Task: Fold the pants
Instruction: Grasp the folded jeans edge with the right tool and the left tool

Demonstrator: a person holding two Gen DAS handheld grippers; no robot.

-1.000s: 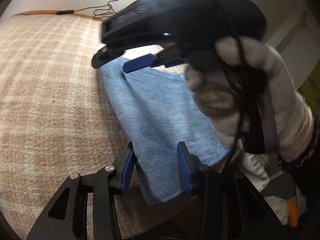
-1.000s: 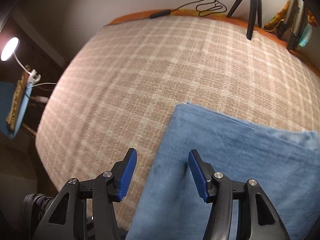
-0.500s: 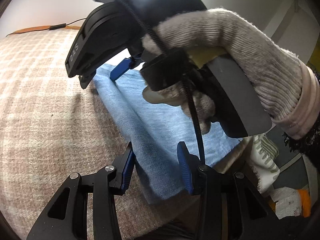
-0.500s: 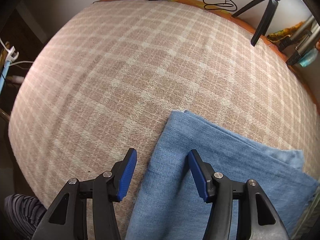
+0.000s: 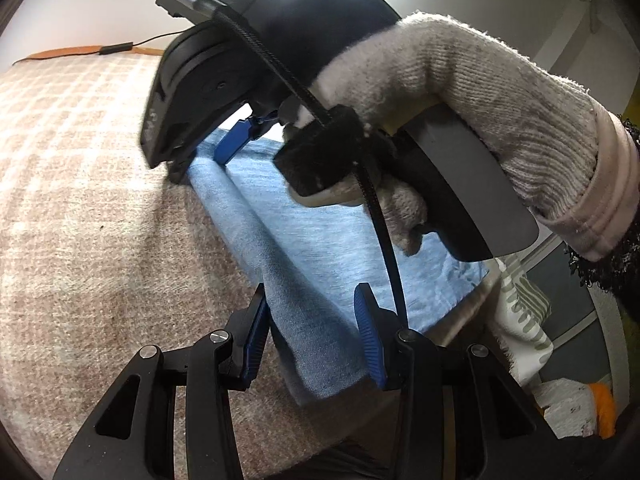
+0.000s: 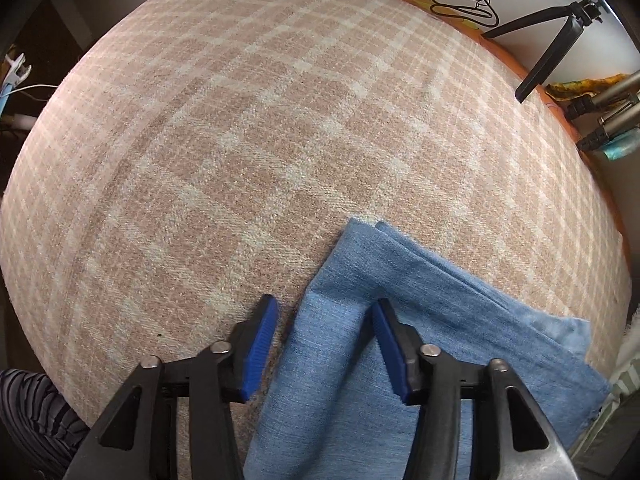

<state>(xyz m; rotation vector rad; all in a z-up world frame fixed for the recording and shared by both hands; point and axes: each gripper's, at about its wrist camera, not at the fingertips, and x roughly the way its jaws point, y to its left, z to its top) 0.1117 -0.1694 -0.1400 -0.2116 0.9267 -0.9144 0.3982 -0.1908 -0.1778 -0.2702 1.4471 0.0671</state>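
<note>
Pants (image 6: pixel 400 360) folded near bed (image 6: pixel 240 160) edge; right hand-held gripper (image 6: pixel 324 344) closing, unclamped, astride fold; left hand-held gripper (image 5: pixel 310 336) likewise astride, not pinching.

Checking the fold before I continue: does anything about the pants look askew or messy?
The blue pants lie folded on the plaid blanket, but at the far corner the layers don't line up: one edge peeks out past the other. Nothing torn or spilled.
</note>
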